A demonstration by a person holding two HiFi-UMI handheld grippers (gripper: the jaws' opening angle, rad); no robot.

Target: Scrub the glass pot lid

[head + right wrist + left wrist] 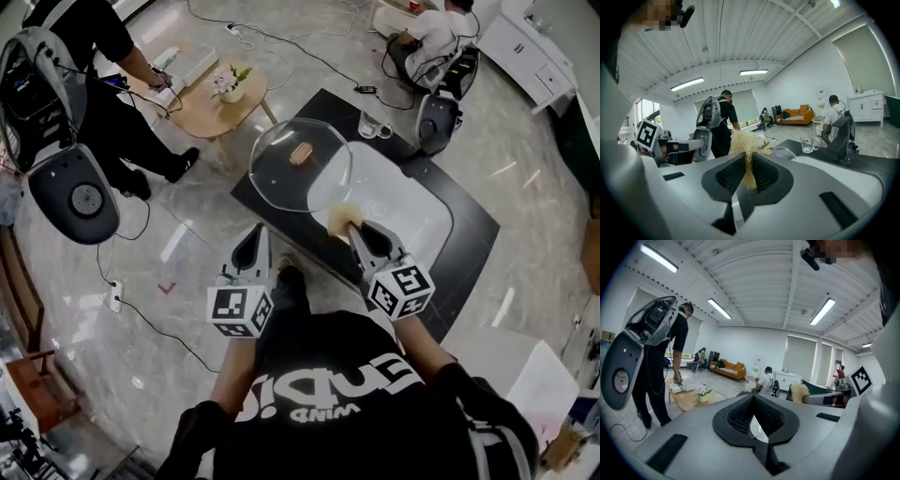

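The glass pot lid [281, 183] with a brown knob [301, 153] hangs tilted in the air over the left end of the white sink [412, 220]. My left gripper [256, 229] is shut on the lid's near rim. In the left gripper view a pale sliver of the lid [758, 426] shows between the closed jaws of the left gripper [753, 397]. My right gripper [356, 228] is shut on a pale yellow fibrous scrubber [341, 217], just right of the lid's lower edge. The scrubber [744, 140] sticks up from the closed right gripper [747, 157].
The sink sits in a black counter [469, 244] with a glass cup [372, 125] and a black faucet [437, 120] at its far side. A round wooden table [211, 108] with flowers stands beyond. One person stands at left [112, 103]; another sits at the back [433, 33].
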